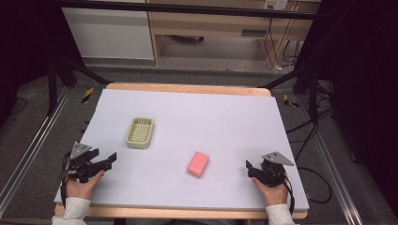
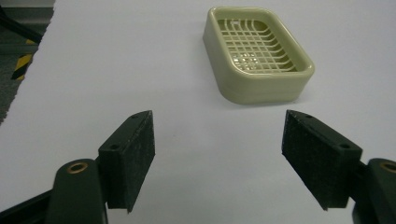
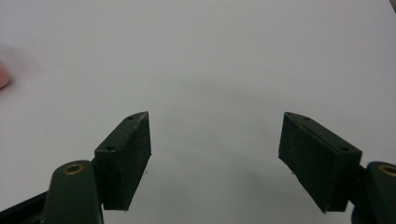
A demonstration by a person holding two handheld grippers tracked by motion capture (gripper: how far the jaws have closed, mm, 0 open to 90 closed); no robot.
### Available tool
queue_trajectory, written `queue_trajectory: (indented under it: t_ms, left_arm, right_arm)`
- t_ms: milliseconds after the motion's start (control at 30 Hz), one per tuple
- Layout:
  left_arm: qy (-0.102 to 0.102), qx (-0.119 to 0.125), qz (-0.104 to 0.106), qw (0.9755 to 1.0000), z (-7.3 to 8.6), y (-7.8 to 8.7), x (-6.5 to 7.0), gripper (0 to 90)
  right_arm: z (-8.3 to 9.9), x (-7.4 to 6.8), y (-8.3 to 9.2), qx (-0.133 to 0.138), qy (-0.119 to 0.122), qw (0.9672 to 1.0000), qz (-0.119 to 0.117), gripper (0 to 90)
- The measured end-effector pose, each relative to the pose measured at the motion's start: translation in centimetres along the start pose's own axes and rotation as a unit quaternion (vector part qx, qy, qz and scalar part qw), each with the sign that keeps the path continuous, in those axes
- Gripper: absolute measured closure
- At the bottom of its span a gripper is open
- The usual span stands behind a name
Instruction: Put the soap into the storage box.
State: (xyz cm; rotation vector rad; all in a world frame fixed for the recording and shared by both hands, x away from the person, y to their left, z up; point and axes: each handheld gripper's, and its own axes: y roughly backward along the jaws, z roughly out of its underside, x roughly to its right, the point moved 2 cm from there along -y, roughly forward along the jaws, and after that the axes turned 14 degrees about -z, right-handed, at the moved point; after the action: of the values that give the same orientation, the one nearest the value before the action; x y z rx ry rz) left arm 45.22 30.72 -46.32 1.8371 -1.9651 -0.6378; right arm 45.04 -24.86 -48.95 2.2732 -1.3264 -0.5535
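Observation:
A pale green soap dish (image 1: 141, 132) with a gridded floor sits left of the table's middle, empty. To its right and nearer me lies a pink bar of soap (image 1: 198, 164). My left gripper (image 1: 107, 161) rests at the table's front left, open with nothing between its jaws. In the left gripper view the soap dish (image 2: 258, 53) lies ahead and a little right of the left gripper (image 2: 219, 154). At the front right, my right gripper (image 1: 249, 168) is open over bare table. The right gripper (image 3: 217, 156) has a sliver of the pink soap (image 3: 3, 77) at the far left edge.
A white sheet (image 1: 225, 117) covers the wooden table. Beyond the far edge stand a wooden bench (image 1: 211, 23) and a dark frame bar. Cables (image 1: 309, 136) hang off the right side, and metal rails run along the floor on both sides.

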Motion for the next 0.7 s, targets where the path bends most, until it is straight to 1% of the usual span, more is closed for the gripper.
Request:
queue_trajectory:
  t_ms: [33,133,233,267,300,367,400,533,700]
  left_arm:
    - [0.001,0.002,0.004,1.0,0.0,0.0,0.2,25.9]
    - [0.0,0.003,0.008,1.0,-0.1,0.1,0.7,26.8]
    - [-0.001,0.008,0.018,0.9998,-0.4,0.4,1.3,27.1]
    - [-0.004,0.008,0.024,0.9997,-0.5,0.6,1.8,27.3]
    - [-0.004,0.008,0.024,0.9997,-0.5,0.6,1.8,27.3]
    - [-0.01,0.008,0.028,0.9995,-0.6,0.7,2.4,27.5]
    - [-0.01,0.008,0.028,0.9995,-0.6,0.7,2.4,27.6]
    - [-0.014,0.01,0.035,0.9993,-0.8,0.9,3.1,27.9]
    - [-0.019,0.011,0.041,0.9989,-1.2,0.9,3.7,27.5]
  right_arm:
    - [0.0,0.0,0.0,0.002,0.001,1.0,0.001,25.3]
    - [0.1,0.0,0.1,0.002,0.003,1.0,0.002,25.2]
    - [0.1,0.0,0.2,0.001,0.001,1.0,0.002,24.7]
    - [0.2,0.0,0.2,0.0,0.002,1.0,0.002,24.3]
    - [0.2,0.0,0.2,0.0,0.002,1.0,0.002,24.3]
    - [0.2,-0.1,0.3,-0.001,0.002,1.0,0.001,24.1]
    - [0.2,-0.1,0.3,-0.001,0.002,1.0,0.001,24.1]
    - [0.3,0.1,0.5,0.002,0.0,1.0,0.002,23.7]
    - [0.4,0.2,0.6,0.0,-0.001,1.0,0.004,23.5]
